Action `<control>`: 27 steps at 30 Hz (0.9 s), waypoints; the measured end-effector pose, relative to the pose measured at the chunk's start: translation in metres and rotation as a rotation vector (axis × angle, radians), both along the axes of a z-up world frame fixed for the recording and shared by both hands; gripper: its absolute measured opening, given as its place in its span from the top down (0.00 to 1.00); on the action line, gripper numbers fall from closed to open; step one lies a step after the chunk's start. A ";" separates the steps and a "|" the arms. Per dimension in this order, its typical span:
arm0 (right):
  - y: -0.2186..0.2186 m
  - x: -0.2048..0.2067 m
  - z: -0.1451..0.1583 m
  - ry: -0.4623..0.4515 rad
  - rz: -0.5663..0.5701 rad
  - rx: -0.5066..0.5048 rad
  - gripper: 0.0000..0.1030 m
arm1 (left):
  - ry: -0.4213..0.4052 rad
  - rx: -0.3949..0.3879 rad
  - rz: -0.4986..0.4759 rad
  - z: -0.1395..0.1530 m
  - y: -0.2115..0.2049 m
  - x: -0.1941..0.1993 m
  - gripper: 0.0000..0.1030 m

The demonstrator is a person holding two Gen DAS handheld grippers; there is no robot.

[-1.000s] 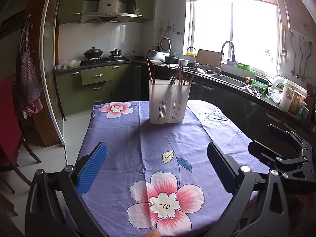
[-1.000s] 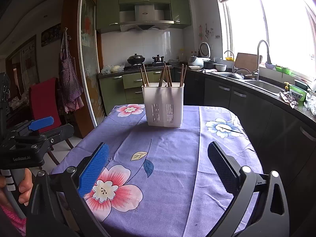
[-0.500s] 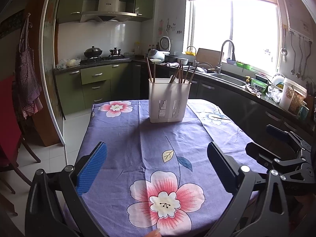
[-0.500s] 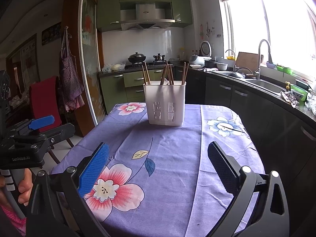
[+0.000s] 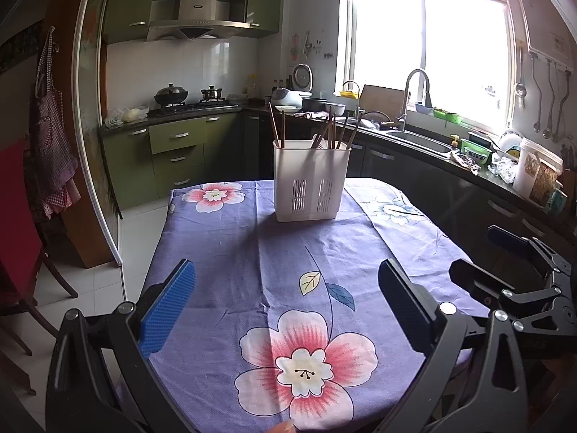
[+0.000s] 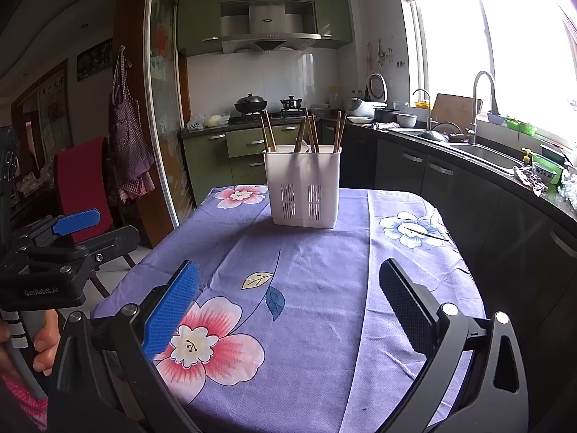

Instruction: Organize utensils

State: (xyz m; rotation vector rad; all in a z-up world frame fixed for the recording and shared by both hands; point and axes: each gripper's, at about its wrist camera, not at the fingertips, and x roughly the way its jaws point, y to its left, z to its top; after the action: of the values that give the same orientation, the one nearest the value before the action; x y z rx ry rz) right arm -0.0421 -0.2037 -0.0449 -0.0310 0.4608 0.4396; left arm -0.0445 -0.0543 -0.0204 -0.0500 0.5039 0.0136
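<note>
A white slotted utensil holder [image 5: 311, 179] stands upright at the far middle of the table, with several brown chopsticks [image 5: 330, 132] sticking out of it. It also shows in the right wrist view [image 6: 303, 184], with the chopsticks [image 6: 306, 133] leaning in it. My left gripper [image 5: 286, 290] is open and empty over the near end of the table. My right gripper [image 6: 288, 294] is open and empty, also well short of the holder. The left gripper shows at the left of the right wrist view [image 6: 77, 227], the right gripper at the right of the left wrist view [image 5: 505, 252].
The table has a purple flowered cloth [image 5: 288, 252]. A red chair [image 6: 77, 176] stands left of the table. Dark counters with a sink [image 5: 420, 140] run along the right, close to the table edge. Green cabinets and a stove [image 5: 191, 104] are behind.
Both views have shifted slightly: the holder sits a little higher and, in the right wrist view, further right. Both grippers stay open and empty.
</note>
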 end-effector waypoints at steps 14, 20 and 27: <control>0.002 0.003 -0.006 0.012 0.004 -0.005 0.05 | 0.017 -0.038 0.000 -0.002 0.005 0.004 0.07; 0.002 0.004 -0.007 0.018 0.008 -0.009 0.05 | 0.021 -0.020 0.016 -0.004 0.005 0.006 0.07; 0.002 0.012 -0.010 0.031 0.000 -0.012 0.05 | 0.059 -0.020 0.021 -0.011 0.010 0.015 0.07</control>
State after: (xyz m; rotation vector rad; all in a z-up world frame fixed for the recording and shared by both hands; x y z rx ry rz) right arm -0.0306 -0.2014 -0.0548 -0.0358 0.4944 0.4377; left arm -0.0297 -0.0447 -0.0310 -0.0743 0.5624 0.0305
